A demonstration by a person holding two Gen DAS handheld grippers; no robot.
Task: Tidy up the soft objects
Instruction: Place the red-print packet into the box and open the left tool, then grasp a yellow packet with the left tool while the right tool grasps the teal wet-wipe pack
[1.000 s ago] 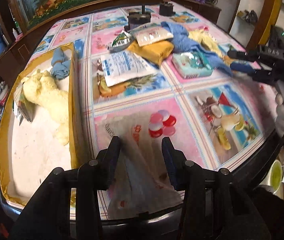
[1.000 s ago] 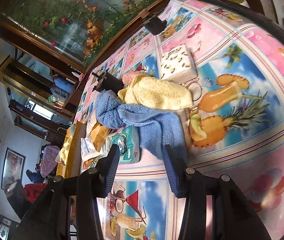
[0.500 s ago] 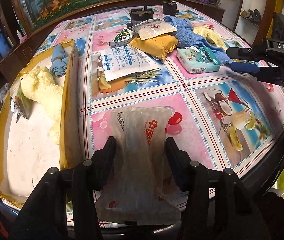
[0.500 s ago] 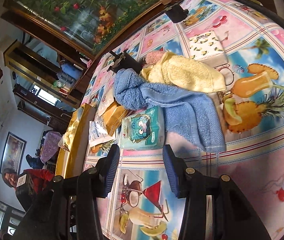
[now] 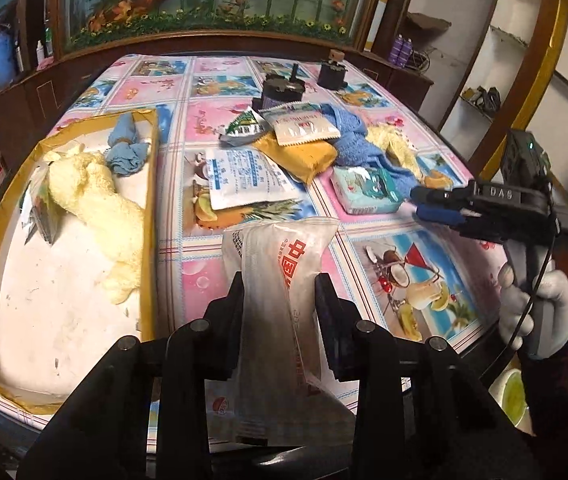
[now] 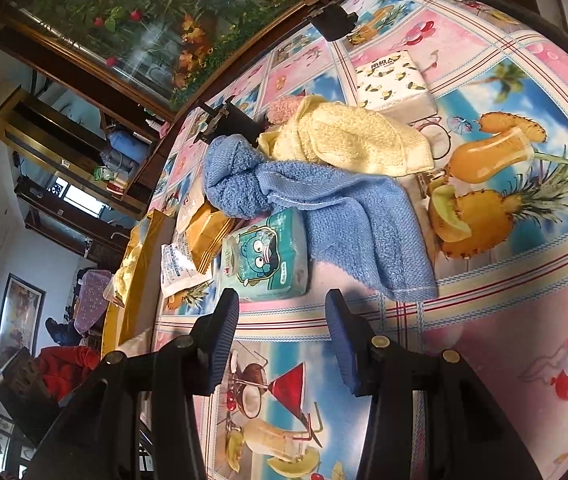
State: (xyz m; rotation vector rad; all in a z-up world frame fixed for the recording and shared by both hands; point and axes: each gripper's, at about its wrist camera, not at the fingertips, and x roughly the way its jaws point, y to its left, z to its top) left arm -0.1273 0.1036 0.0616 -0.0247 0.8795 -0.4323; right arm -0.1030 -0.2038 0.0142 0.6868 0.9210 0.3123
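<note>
Left gripper point(image 5: 278, 292) is pinching a translucent white plastic pouch with red print point(image 5: 280, 276) between both fingers, holding it up off the bright cartoon-print tablecloth point(image 5: 367, 280), just right of the shallow gold-rimmed cardboard tray point(image 5: 150, 216). That tray is already carrying a pale yellow fluffy towel point(image 5: 92, 200) and a small blue cloth point(image 5: 126, 152). Over on the other side, the right gripper point(image 6: 282, 320) is hanging wide open with nothing in it, its blue fingertips pointing at a teal tissue pack with a cartoon face point(image 6: 264, 256), which is lying right beside a crumpled blue towel point(image 6: 323, 204) on the table.
</note>
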